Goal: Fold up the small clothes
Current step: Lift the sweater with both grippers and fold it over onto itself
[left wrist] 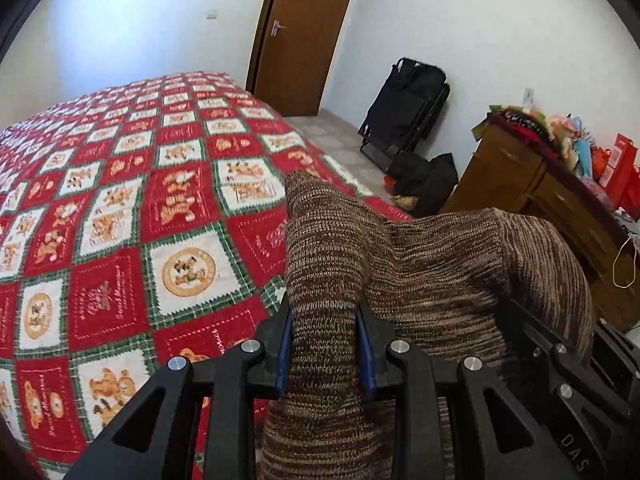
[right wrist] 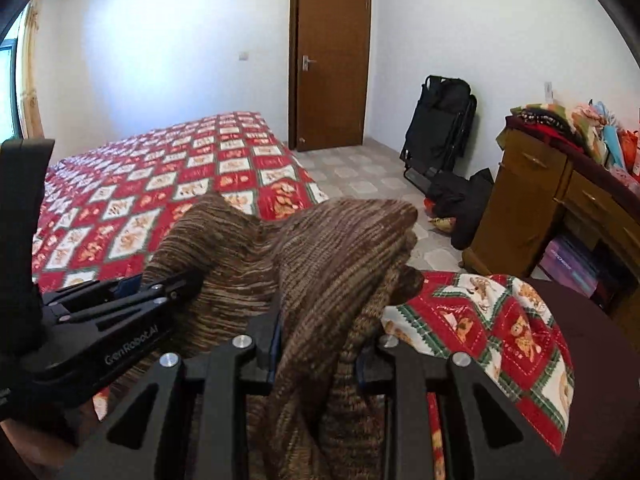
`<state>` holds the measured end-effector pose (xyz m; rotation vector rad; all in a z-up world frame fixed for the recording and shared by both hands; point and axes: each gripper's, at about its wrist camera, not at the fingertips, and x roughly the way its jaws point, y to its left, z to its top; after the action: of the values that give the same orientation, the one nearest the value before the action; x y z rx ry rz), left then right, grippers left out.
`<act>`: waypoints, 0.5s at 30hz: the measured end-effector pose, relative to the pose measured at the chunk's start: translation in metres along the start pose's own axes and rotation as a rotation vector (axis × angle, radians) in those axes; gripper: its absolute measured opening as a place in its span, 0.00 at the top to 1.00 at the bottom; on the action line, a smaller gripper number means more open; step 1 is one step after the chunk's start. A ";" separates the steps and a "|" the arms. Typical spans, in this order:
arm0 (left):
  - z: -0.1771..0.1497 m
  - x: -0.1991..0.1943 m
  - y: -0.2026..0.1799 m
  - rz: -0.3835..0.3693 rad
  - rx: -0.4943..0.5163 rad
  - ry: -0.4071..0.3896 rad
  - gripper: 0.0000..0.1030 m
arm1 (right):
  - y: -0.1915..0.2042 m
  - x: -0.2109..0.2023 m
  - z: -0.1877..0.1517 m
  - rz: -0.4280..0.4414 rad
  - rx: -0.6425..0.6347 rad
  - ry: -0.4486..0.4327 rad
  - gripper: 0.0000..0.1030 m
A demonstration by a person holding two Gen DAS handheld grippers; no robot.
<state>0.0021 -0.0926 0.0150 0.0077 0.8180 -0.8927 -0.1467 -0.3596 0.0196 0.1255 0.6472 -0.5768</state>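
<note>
Above the bedspread (left wrist: 120,208), both tongs (left wrist: 326,344) (right wrist: 318,344) pinch the bunched brown knit (left wrist: 420,264) between them.

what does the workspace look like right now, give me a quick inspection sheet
surface: bed with red, white and green teddy-bear quilt, flat.
job's things: brown striped knit garment, lifted and bunched between both grippers.
clutter: piled fabrics and gift bags on the wooden dresser; black bag on the floor.
grippers: left gripper shut on the knit; right gripper shut on the knit.
cables: white cord loop hanging by the dresser.
surroundings: closed brown door, folded black chair against the white wall, tiled floor.
</note>
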 end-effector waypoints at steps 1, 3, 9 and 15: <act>-0.001 0.005 0.000 0.004 -0.004 0.010 0.72 | 0.000 0.003 -0.003 -0.004 -0.002 0.008 0.72; -0.004 0.014 -0.002 0.013 -0.006 0.026 0.72 | -0.003 0.009 -0.005 -0.010 -0.002 0.026 0.72; -0.007 0.027 -0.001 0.033 -0.013 0.050 0.62 | -0.026 0.031 -0.011 0.015 0.051 0.112 0.71; -0.001 0.023 0.016 -0.006 -0.045 0.112 0.46 | -0.047 0.033 -0.011 0.087 0.150 0.183 0.57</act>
<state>0.0207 -0.0980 -0.0057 0.0157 0.9425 -0.8852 -0.1566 -0.4114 -0.0064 0.3487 0.7713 -0.5329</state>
